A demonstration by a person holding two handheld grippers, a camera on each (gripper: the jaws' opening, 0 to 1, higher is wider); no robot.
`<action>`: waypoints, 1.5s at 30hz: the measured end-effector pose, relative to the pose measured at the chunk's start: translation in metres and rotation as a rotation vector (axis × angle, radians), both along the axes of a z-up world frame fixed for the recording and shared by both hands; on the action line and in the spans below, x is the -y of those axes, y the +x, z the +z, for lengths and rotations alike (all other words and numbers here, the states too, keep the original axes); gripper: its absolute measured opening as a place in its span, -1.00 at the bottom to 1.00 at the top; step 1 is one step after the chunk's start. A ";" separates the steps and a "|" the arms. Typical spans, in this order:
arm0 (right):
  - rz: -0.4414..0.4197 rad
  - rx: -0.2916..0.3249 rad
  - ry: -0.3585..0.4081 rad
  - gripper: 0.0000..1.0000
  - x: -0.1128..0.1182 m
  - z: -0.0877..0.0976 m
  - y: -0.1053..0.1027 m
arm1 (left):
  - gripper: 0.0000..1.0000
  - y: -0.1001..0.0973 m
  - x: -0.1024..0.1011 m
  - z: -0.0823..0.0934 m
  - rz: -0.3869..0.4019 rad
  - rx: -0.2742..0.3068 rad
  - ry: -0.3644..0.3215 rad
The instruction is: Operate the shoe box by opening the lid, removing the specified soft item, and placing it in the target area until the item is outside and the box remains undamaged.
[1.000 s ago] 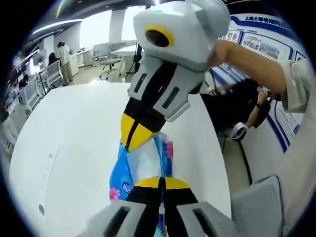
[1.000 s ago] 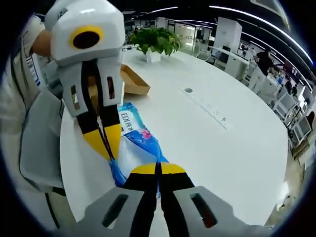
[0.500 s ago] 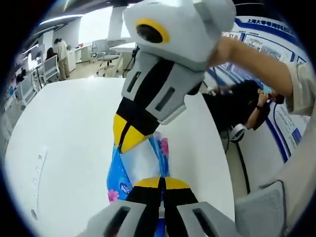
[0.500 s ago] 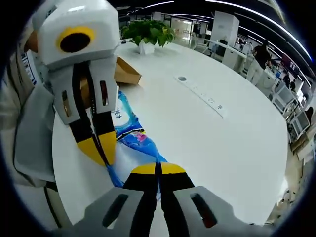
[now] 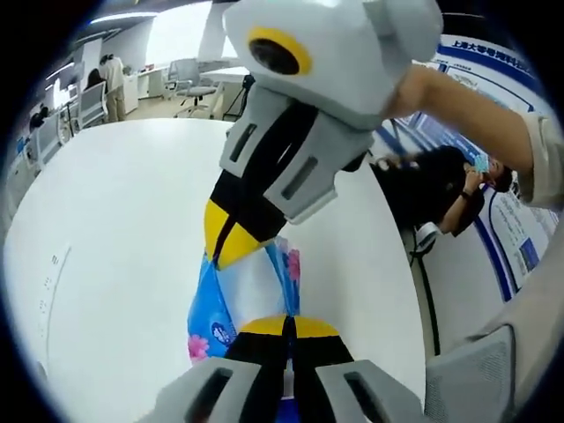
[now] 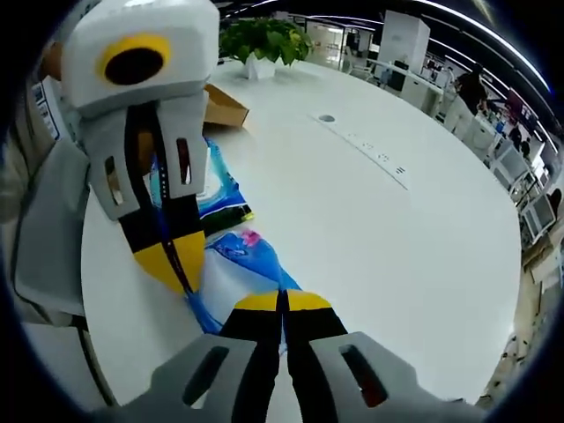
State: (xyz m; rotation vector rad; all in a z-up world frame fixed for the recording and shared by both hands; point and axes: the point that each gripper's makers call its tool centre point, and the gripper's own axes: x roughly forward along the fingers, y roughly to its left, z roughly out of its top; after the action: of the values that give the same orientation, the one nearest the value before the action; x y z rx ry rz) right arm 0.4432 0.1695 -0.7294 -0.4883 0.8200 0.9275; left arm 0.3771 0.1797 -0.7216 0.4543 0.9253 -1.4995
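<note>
Soft item: a blue and white tissue pack (image 5: pixel 240 295) with pink flowers, stretched between my two grippers just above the white counter (image 5: pixel 115 247); in the right gripper view the same pack (image 6: pixel 231 256) runs from my fingers up to the other gripper.

Left gripper (image 5: pixel 288 328): my yellow-tipped black fingers are pressed together on the near end of the pack, with the plastic pinched between them.

Right gripper (image 6: pixel 283 304): my fingers here are likewise closed tight on the pack's near end.

Other gripper in each view: in the left gripper view the right gripper comes down from the top, its yellow tips closed on the far end of the pack; in the right gripper view the left gripper comes down from the upper left and grips the pack's other end the same way.

Shoe box (image 6: pixel 222 107): a brown cardboard box on the counter behind the left gripper, well apart from the pack; most of it is hidden, so I cannot tell how its lid sits.

Counter: wide, white, with a round port (image 6: pixel 327 117) set in it.

Plant (image 6: pixel 262 40): green leaves in a white pot at the far end of the counter.

Surroundings: office chairs (image 5: pixel 192 79) and people (image 5: pixel 113 77) standing beyond the counter.
</note>
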 end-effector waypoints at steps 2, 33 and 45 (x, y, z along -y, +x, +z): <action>0.000 -0.003 0.000 -1.00 0.000 -0.001 0.001 | -1.00 0.001 0.000 -0.001 0.000 -0.001 -0.001; -0.043 0.036 -0.052 -0.61 0.007 0.013 -0.013 | -0.62 -0.004 -0.026 0.022 0.000 0.128 -0.007; -0.069 0.058 -0.045 -0.30 -0.001 0.037 -0.036 | -0.44 -0.012 -0.064 0.038 0.062 0.161 -0.024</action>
State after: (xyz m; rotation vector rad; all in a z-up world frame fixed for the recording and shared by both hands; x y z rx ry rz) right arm 0.4073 0.1702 -0.6927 -0.5203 0.8014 0.8292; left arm 0.3647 0.2436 -0.6837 0.5163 0.7880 -1.3946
